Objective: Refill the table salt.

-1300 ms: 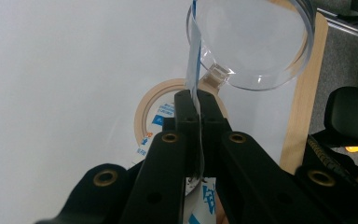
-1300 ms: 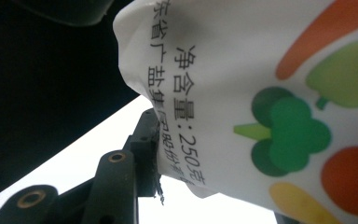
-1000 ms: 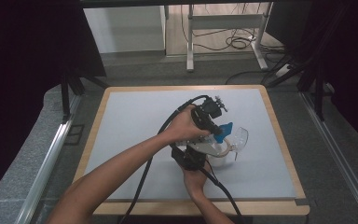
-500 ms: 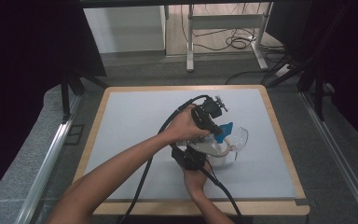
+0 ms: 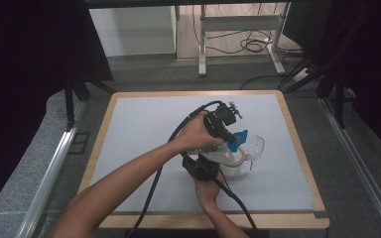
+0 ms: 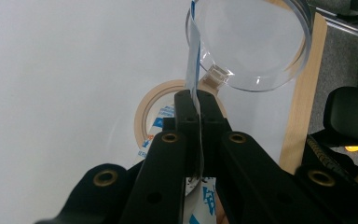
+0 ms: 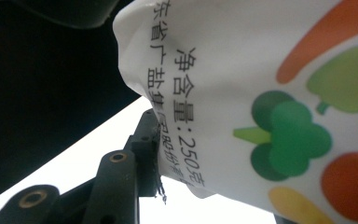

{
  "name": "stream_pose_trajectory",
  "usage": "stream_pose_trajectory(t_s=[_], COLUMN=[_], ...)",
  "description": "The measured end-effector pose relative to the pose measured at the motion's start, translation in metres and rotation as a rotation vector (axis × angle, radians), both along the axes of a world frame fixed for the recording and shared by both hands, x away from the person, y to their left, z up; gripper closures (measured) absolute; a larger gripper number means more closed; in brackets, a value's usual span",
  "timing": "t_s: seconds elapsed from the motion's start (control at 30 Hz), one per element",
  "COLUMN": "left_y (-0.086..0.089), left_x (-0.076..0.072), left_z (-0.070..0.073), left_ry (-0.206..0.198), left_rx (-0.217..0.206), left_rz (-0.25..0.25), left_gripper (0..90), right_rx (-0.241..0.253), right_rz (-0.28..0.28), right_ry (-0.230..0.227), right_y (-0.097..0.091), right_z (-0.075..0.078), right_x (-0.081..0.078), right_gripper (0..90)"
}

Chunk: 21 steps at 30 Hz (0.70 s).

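Item: my left tongs (image 6: 198, 100) clamp the blue-and-white printed plastic salt packet's (image 7: 261, 93) top edge above the clear round plastic container (image 6: 256, 42) on the counter (image 5: 144, 129), right tongs (image 7: 149, 154) grip its body; pouring not yet visible.

table (image 5: 144, 124): grey top, wooden rim | on it: tape roll (image 6: 151, 109), clear cup (image 5: 256, 147)

Near mid tabletop (image 5: 139, 129): pouch (image 5: 238, 138) above a clear jug (image 5: 254, 148), tape roll (image 6: 154, 108) flat just beside. Left hand-held gripper (image 5: 226, 130) behind, right hand-held gripper (image 5: 209, 163) nearer the front edge.
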State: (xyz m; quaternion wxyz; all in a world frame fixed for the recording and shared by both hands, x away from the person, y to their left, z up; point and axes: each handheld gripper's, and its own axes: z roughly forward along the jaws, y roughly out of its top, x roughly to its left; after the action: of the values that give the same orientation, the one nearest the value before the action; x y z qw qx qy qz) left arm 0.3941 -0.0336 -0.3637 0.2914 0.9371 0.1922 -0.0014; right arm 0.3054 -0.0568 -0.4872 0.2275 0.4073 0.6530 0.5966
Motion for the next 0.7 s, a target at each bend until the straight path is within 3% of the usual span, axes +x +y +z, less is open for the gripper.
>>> stream_pose_trajectory(t_s=[0.7], left_y=[0.0006], left_x=[0.0001], left_z=[0.0006], left_ry=[0.002], left_rx=[-0.003], left_rz=[-0.003], left_gripper=[90.0], right_rx=[-0.003], right_rz=[0.001], right_ry=[-0.007], right_y=[-0.0002], right_z=[0.0011], right_x=[0.0001], right_gripper=[58.0])
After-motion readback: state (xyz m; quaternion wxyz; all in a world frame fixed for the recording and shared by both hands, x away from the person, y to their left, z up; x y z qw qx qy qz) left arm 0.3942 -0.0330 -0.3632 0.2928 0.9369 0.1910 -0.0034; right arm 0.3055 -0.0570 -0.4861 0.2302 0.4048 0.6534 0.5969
